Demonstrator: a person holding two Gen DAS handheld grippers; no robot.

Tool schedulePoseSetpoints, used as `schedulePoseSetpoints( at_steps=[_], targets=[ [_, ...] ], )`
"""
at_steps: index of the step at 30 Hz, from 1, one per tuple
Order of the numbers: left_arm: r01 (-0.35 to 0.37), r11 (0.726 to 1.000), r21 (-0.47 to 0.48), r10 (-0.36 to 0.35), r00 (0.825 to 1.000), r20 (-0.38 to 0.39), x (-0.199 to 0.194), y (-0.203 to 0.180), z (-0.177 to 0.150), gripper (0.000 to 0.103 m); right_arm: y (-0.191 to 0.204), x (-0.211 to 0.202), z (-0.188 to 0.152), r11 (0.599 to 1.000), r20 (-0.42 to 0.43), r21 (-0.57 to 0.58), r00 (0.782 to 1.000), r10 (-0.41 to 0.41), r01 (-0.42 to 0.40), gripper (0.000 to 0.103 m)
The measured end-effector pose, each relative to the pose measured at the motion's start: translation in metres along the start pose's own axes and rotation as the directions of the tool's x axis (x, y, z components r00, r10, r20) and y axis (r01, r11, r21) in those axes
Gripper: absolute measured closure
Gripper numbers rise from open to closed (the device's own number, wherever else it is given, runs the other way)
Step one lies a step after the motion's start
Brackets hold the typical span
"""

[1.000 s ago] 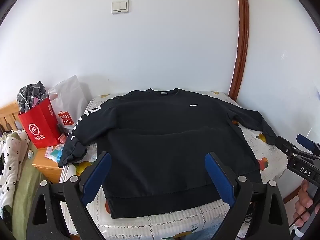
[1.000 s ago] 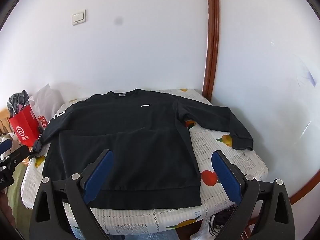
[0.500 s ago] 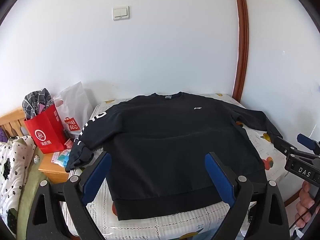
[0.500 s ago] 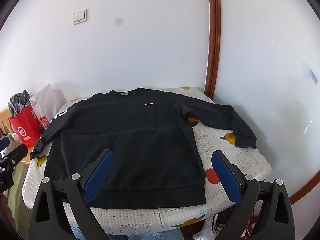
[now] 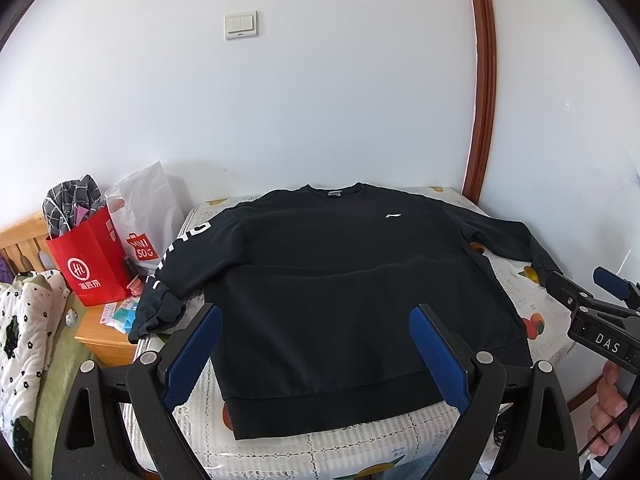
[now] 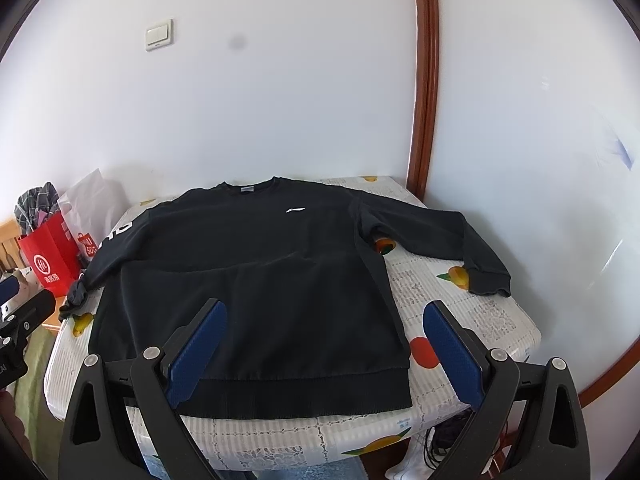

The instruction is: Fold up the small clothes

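Sweatshirt (image 5: 352, 280) on table (image 5: 532, 292)

The black sweatshirt (image 6: 256, 292) is covering most of the bench (image 6: 472, 320), leaving bare cloth only at 3 o'clock. At 9 o'clock a red bag (image 5: 94, 260) and a white bag (image 5: 144, 212) are crowding the bench's edge. At 12 o'clock the wall (image 6: 280, 80) is closing off the far side.

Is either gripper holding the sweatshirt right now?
No. The left gripper and right gripper are both open and empty, while the sweatshirt lies flat on the table.
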State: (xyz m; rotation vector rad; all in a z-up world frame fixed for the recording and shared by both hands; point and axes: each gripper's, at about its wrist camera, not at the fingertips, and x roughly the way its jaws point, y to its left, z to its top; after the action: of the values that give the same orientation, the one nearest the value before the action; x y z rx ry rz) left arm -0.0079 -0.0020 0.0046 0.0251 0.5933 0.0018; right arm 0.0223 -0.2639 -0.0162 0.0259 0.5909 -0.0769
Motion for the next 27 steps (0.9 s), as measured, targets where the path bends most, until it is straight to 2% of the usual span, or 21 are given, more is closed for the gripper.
schedulePoseSetpoints(
  at_steps=[27],
  targets=[
    [0.002, 1.0, 0.014, -0.002, 1.0, -0.005, 0.0004, -0.0065, -0.0021, 0.008, -0.0023, -0.0005, -0.0026, 1.0, 0.008, 0.012, 1.0, -0.011, 0.011, 0.005]
  ],
)
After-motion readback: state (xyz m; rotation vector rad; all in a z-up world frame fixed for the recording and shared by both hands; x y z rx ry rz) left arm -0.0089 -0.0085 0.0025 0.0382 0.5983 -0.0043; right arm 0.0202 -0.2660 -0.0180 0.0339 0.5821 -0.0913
